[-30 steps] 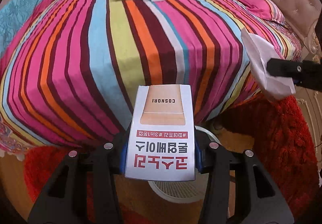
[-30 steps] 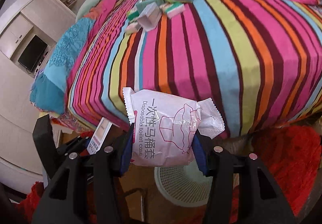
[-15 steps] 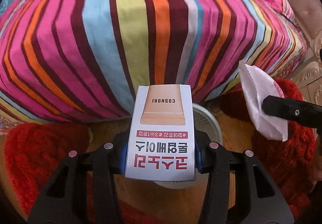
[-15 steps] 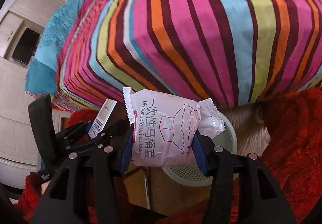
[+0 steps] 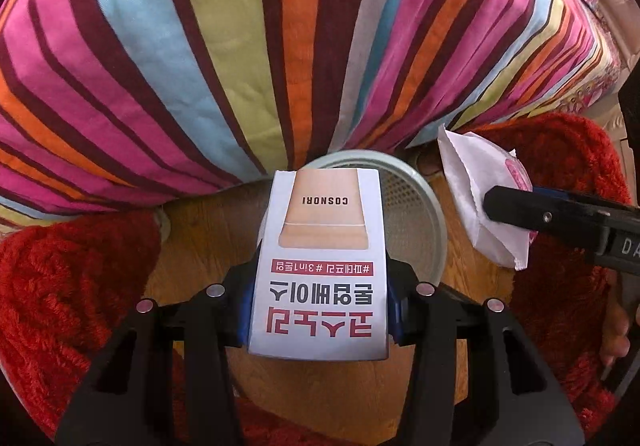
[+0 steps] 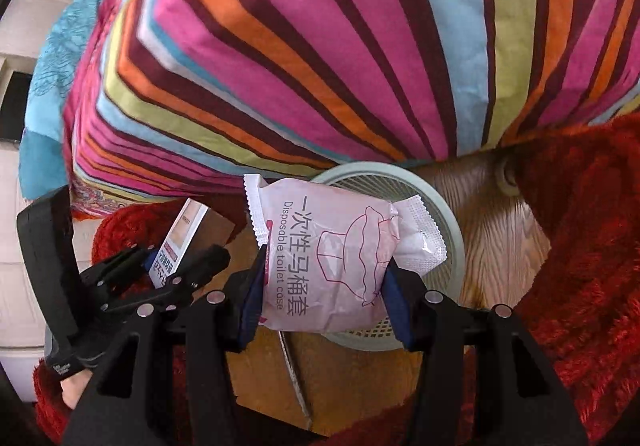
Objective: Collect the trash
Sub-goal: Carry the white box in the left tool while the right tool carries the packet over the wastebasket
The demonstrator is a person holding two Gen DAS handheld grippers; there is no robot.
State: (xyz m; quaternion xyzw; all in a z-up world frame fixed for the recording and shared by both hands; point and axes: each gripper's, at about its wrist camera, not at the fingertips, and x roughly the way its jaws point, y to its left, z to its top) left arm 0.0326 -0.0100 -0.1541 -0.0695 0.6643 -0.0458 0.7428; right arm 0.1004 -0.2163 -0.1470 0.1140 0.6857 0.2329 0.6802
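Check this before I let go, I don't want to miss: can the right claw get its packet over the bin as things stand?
Probably yes. The right claw holds the toilet cover packet in front of the mesh bin, with nothing visible between them.

A matt white cardboard box with smooth printed faces sat clamped in the left claw, whose black plastic arms looked dull and carried shiny metal screw heads. The right claw gripped a glossy, crinkled pale pink plastic packet with serrated sealed edges. Below both, a pale green plastic basket showed a smooth rim and perforated mesh wall. Behind the basket hung a soft woven cloth bedspread, striped and matt. Around the basket lay smooth, grained wooden floor and shaggy red rug.
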